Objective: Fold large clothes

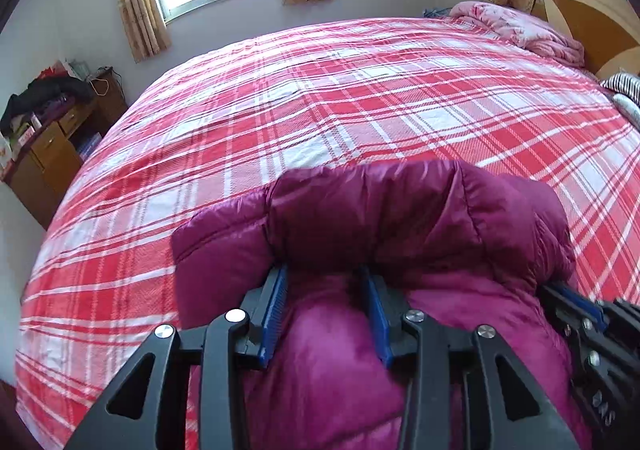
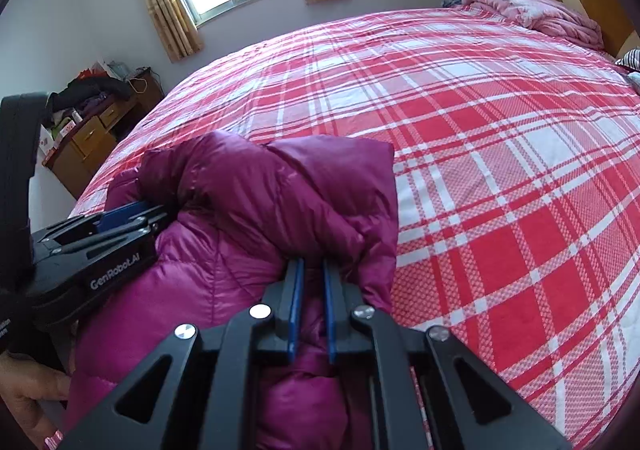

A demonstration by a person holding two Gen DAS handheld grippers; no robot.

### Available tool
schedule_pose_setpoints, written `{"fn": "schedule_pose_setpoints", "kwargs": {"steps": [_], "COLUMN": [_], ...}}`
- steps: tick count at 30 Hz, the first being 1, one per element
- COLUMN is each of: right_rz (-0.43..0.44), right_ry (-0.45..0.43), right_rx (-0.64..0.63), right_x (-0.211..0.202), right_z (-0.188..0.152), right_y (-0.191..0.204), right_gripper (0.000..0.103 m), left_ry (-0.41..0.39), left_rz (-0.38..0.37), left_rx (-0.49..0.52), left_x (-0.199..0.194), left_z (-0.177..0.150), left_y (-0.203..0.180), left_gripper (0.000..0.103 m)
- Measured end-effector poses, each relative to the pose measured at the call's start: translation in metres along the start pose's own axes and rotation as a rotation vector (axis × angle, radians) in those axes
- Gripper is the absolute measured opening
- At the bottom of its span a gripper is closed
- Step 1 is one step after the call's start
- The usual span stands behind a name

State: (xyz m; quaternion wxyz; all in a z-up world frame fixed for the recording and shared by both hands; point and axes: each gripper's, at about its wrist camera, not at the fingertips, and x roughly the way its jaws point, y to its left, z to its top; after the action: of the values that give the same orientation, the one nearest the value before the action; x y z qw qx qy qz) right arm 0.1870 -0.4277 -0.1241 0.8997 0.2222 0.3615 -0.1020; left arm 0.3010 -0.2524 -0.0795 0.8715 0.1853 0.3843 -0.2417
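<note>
Tongs x2 point(image 1: 326, 286) point(image 2: 312, 278), both clamping 1 magenta jacket point(image 1: 400, 217), 1 plaid bed point(image 1: 360, 89)

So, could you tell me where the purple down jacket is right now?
The purple down jacket is bunched at the plaid bed's near edge, gripped by both grippers.
</note>
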Motion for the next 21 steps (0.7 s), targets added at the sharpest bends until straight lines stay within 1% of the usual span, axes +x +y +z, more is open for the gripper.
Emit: {"fn": "schedule_pose_setpoints", "kwargs": {"steps": [1,3,4,5,6,8,9,12,14,16,19,21], "right_rz": [0.035,0.102,0.124,0.129,0.131,0.132,0.133,0.122,0.117,0.110,0.075,0.078], "right_ry": [0.002,0.011,0.030,0.045,0.040,-0.015,-0.033,-0.051,-0.016,0.035,0.111,0.131], "right_rx": [0.025,0.082,0.096,0.085,0.056,-0.034,-0.078,-0.202,-0.264,-0.295,-0.266,-0.240], "right_x": [-0.001,-0.004,-0.007,-0.011,-0.020,-0.042,-0.050,-0.057,-0.042,-0.013,0.032,0.051], "right_z": [0.000,0.001,0.002,0.005,0.011,0.026,0.033,0.061,0.073,0.079,0.073,0.065], "right_y": [-0.006,-0.016,-0.020,-0.020,-0.018,-0.005,0.003,0.034,0.050,0.061,0.058,0.048], "right_gripper": [0.011,0.012,0.012,0.012,0.012,0.014,0.014,0.014,0.015,0.015,0.015,0.015], "left_ry": [-0.003,-0.022,-0.026,-0.028,-0.039,-0.063,-0.070,-0.075,-0.061,-0.031,0.007,0.001], "left_rz": [-0.012,-0.052,-0.067,-0.079,-0.088,-0.102,-0.098,-0.049,-0.034,-0.016,0.007,-0.001], "left_rx": [-0.016,-0.101,-0.143,-0.183,-0.208,-0.229,-0.236,-0.253,-0.270,-0.277,-0.274,-0.267], "left_x": [-0.011,-0.035,-0.045,-0.055,-0.064,-0.076,-0.079,-0.073,-0.058,-0.037,-0.007,0.005], "left_z": [-0.003,-0.011,-0.015,-0.021,-0.026,-0.032,-0.032,-0.025,-0.018,-0.010,-0.005,-0.007], "left_y": [0.005,0.026,0.037,0.051,0.064,0.082,0.090,0.100,0.100,0.095,0.082,0.074], "left_gripper": [0.043,0.047,0.055,0.059,0.060,0.060,0.060,0.060,0.060,0.060,0.060,0.060]}}
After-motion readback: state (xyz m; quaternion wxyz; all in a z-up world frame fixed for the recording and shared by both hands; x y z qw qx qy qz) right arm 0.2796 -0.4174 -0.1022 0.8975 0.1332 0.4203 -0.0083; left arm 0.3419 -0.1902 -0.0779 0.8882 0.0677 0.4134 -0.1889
